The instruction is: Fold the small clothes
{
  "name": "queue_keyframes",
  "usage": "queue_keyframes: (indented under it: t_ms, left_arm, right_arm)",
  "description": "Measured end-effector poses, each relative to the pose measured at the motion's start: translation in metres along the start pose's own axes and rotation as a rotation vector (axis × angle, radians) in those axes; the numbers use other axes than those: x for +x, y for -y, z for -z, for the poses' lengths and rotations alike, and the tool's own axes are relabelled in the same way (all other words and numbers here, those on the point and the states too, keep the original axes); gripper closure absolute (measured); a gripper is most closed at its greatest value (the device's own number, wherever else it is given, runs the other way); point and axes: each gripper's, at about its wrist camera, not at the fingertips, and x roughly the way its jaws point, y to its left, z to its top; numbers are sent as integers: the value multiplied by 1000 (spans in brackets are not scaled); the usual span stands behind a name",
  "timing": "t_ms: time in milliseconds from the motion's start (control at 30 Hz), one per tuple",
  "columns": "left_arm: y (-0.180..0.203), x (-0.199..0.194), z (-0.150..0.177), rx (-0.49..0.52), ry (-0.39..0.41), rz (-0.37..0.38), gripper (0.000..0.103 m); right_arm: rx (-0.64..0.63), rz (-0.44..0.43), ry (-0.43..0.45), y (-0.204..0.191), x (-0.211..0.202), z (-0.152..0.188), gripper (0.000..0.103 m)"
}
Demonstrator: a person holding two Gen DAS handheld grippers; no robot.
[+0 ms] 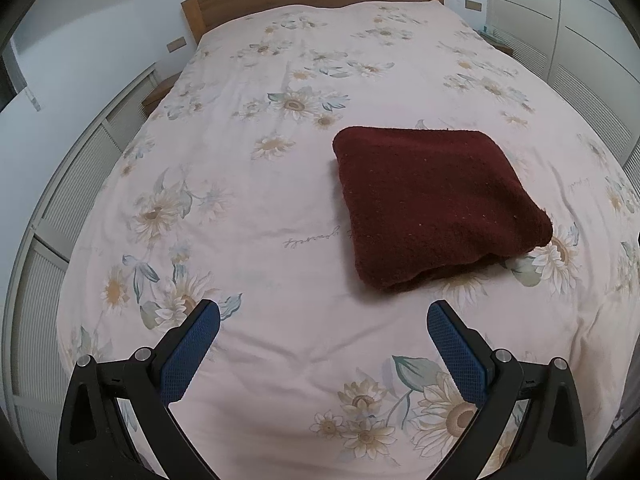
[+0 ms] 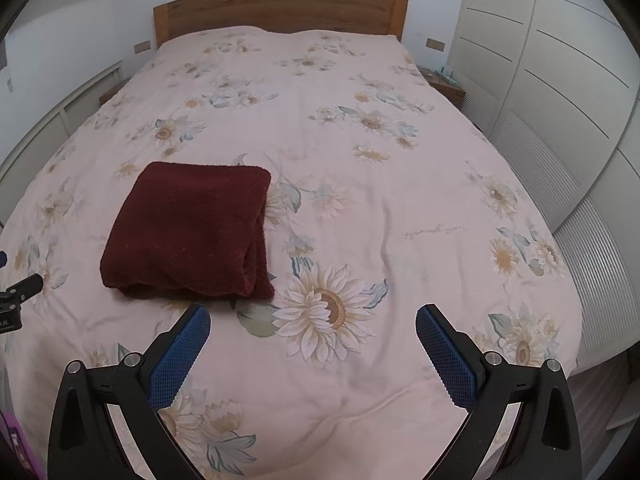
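Hovering with my left gripper (image 1: 323, 318) and right gripper (image 2: 313, 322) spread wide, empty; maroon garment (image 2: 188, 232) looks folded, so next I'd only check its edges

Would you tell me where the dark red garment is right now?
The folded dark red garment lies on the floral bedspread, right of centre in the left wrist view, left in the right's, beyond both open grippers.

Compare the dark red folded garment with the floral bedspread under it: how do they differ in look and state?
The dark red garment is one plain colour with a fuzzy knit surface; the bedspread is pale pink, smooth, and printed with sunflowers. The garment is folded into a compact, layered rectangle; the bedspread lies spread out in one layer with only soft wrinkles. The garment covers a small patch; the bedspread covers the whole bed. Both are untouched: the left gripper and right gripper are open and empty.
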Motion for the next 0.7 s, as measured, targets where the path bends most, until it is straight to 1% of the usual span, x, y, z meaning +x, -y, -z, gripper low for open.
queue_keyframes:
  t_ms: [233,400,700]
  left_arm:
    - [1,1,0,-3,1,7,1]
    - [1,2,-2,-26,-6,19,1]
    - [0,2,-3,-32,-11,3,1]
  right_arm:
    - [-4,3,-2,0,-1,1,1]
    - [-5,-1,1,1,-2,1,0]
    - [-15,-7,-10,3,1,1,1]
